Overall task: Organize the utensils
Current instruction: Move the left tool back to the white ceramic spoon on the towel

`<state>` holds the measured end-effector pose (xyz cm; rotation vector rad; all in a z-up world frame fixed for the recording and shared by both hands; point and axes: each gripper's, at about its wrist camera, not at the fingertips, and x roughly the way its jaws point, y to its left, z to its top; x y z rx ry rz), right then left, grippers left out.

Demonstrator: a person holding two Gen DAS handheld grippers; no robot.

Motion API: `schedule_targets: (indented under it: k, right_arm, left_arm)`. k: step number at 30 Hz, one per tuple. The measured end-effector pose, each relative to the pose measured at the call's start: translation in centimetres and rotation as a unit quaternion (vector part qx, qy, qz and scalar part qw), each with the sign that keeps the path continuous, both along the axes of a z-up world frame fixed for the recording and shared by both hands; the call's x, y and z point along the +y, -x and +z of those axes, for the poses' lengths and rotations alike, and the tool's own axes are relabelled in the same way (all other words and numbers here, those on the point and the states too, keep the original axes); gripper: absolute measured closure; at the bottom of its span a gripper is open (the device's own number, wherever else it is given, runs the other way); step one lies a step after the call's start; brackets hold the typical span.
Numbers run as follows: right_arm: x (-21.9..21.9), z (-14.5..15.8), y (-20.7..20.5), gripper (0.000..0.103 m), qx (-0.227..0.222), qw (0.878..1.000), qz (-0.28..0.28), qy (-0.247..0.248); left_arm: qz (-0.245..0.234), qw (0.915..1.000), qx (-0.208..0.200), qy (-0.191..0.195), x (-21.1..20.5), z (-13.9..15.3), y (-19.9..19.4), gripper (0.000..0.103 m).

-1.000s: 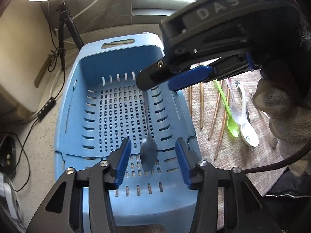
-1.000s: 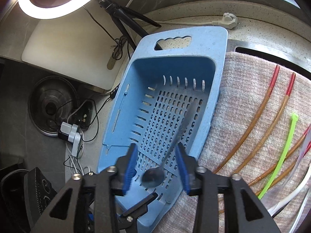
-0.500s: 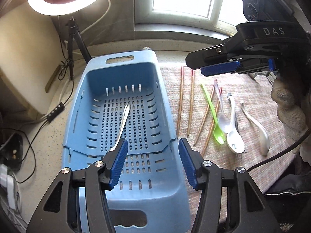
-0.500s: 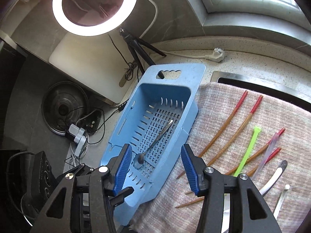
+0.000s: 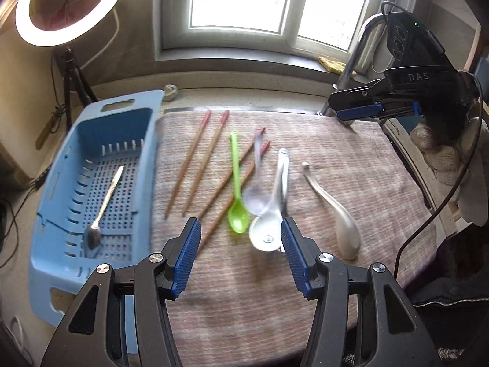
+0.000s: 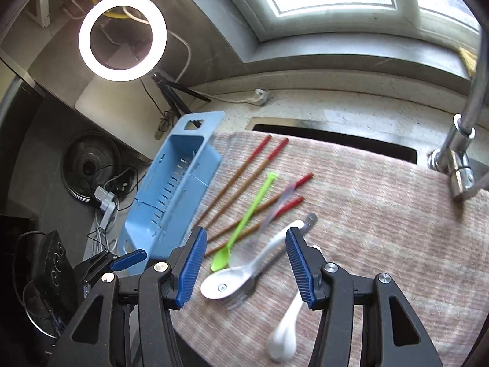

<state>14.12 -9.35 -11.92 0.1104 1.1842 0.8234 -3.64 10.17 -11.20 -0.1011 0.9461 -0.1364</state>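
Observation:
A blue slotted basket [image 5: 52, 278] stands at the left with a metal spoon [image 5: 105, 202] lying inside; the basket also shows in the right wrist view [image 6: 183, 183]. On the pink mat lie several red-tipped wooden chopsticks [image 5: 189, 165], a green plastic spoon [image 5: 237, 189], a clear spoon [image 5: 255, 195], a white spoon [image 5: 269, 226] and a grey ceramic spoon [image 5: 339, 220]. My left gripper [image 5: 240, 255] is open and empty, above the mat's near side. My right gripper [image 6: 246, 258] is open and empty above the spoons; it also shows in the left wrist view [image 5: 360, 108], raised at the far right.
A pink towel mat [image 5: 351, 159] covers the sink. A chrome tap [image 6: 461, 153] rises at the back right. A ring light [image 6: 122, 36] on a tripod, cables and a power strip [image 6: 105, 202] sit left of the basket. A window runs along the back.
The right gripper let go of the metal spoon in the basket, then rose and swung right over the mat. The left gripper pulled back and turned right toward the spoons.

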Motion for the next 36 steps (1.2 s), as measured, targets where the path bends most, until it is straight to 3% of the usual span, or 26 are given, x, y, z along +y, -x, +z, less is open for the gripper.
schedule_targets:
  k: [10,17,27,36]
  right_arm:
    - [-2.9,-5.9,0.2,0.053,0.092,0.996,0.017,0.011]
    - [-2.2,-7.9,1.1,0.053,0.11,0.993,0.041,0.028]
    - [-1.6,-9.5,1.4,0.053,0.129,0.99,0.051,0.042]
    - [-0.9,-10.9,1.2,0.063,0.153,0.986,0.055,0.049]
  left_arm:
    - [-0.016,0.9985,0.031,0.041,-8.6,-3.8,1.1,0.049]
    - [-0.021,0.9969,0.036,0.067,-12.7,-5.5,0.8,0.049]
    - [0.004,0.997,0.045,0.063,-13.5,-7.6,-0.2,0.049]
    - [0.005,0.9989,0.034,0.033,-14.6,-8.5,-0.2,0.049]
